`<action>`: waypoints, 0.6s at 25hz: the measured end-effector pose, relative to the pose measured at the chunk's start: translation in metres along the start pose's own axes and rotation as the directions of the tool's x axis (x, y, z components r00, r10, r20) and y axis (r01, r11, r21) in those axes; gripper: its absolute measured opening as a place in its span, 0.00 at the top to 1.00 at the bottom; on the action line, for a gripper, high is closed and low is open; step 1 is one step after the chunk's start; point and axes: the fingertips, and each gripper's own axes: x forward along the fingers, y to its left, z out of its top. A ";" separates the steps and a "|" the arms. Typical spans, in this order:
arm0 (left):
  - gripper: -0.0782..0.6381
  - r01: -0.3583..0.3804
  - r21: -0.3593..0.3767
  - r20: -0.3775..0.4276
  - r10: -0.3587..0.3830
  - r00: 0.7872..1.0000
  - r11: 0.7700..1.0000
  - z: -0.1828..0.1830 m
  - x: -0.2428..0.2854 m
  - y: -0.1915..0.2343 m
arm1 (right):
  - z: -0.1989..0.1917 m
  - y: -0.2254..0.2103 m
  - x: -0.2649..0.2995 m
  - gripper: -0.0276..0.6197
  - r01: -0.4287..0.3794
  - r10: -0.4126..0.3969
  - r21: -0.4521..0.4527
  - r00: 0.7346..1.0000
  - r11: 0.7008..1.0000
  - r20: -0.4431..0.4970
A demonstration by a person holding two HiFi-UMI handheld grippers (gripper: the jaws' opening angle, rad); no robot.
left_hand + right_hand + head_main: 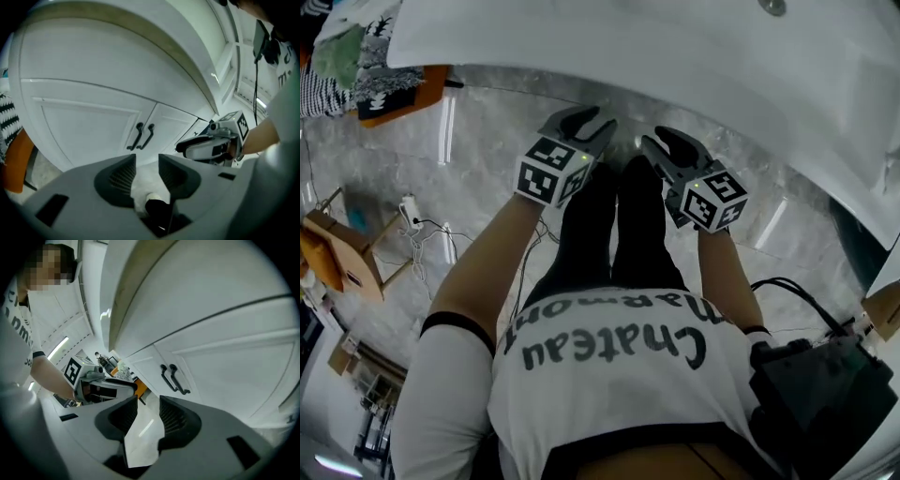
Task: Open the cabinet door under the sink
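Under the white sink point(675, 56) stand two white cabinet doors point(84, 126), each with a black handle, the handles point(142, 136) side by side at the seam. The same handles point(171, 378) show in the right gripper view. My left gripper point(146, 159) is open and empty, well short of the handles and pointing down at them. My right gripper point(148, 401) is open too, with only floor between its jaws. In the head view the left gripper point(586, 120) and right gripper point(666, 141) hang side by side below the sink's rim, above the person's dark legs point(619, 225).
The sink's curved front point(140, 47) overhangs the doors. A wooden stool point(337, 253) and white cables point(417, 234) lie on the marble floor at the left. Patterned cloths point(366, 56) sit at the upper left, a black box point(816, 375) at the lower right.
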 end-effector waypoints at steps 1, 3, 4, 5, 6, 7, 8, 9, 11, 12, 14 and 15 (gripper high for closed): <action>0.71 0.011 0.019 -0.011 -0.011 1.000 1.000 -0.005 0.006 0.002 | -0.003 -0.009 0.004 0.74 0.025 -0.025 0.010 1.000 1.000 0.015; 0.67 0.020 0.058 -0.028 -0.019 0.999 0.998 -0.010 0.018 0.008 | -0.006 -0.029 0.012 0.73 0.081 -0.083 0.037 0.995 0.996 0.052; 0.65 0.021 0.072 -0.032 -0.018 0.999 0.997 -0.010 0.023 0.012 | -0.005 -0.038 0.016 0.73 0.104 -0.108 0.057 0.991 0.993 0.074; 0.64 0.021 0.080 -0.030 -0.019 0.999 0.997 -0.009 0.027 0.016 | -0.002 -0.046 0.021 0.73 0.120 -0.127 0.074 0.987 0.990 0.096; 0.64 0.023 0.083 -0.025 -0.021 0.999 0.996 -0.006 0.031 0.019 | 0.001 -0.052 0.025 0.73 0.130 -0.139 0.082 0.983 0.988 0.116; 0.64 0.026 0.083 -0.017 -0.024 1.000 0.996 -0.002 0.036 0.020 | 0.004 -0.056 0.028 0.73 0.134 -0.144 0.082 0.981 0.988 0.131; 0.64 0.030 0.080 -0.007 -0.030 1.000 0.996 0.002 0.041 0.021 | 0.008 -0.058 0.030 0.73 0.134 -0.144 0.078 0.979 0.988 0.142; 0.64 0.037 0.075 0.005 -0.037 0.999 0.996 0.007 0.045 0.021 | 0.013 -0.059 0.032 0.73 0.129 -0.139 0.075 0.979 0.989 0.150; 0.64 0.056 0.067 0.035 -0.058 0.998 0.996 0.017 0.053 0.019 | 0.021 -0.058 0.035 0.74 0.117 -0.126 0.063 0.978 0.991 0.167; 0.64 0.066 0.069 0.044 -0.069 0.997 0.995 0.021 0.057 0.017 | 0.025 -0.056 0.037 0.75 0.113 -0.119 0.045 0.978 0.993 0.173; 0.64 0.072 0.097 0.054 -0.077 0.996 0.993 0.027 0.065 0.013 | 0.032 -0.051 0.040 0.75 0.111 -0.107 -0.016 0.979 0.994 0.173; 0.64 0.068 0.118 0.057 -0.075 0.996 0.991 0.029 0.068 0.013 | 0.034 -0.050 0.041 0.75 0.112 -0.103 -0.046 0.980 0.993 0.168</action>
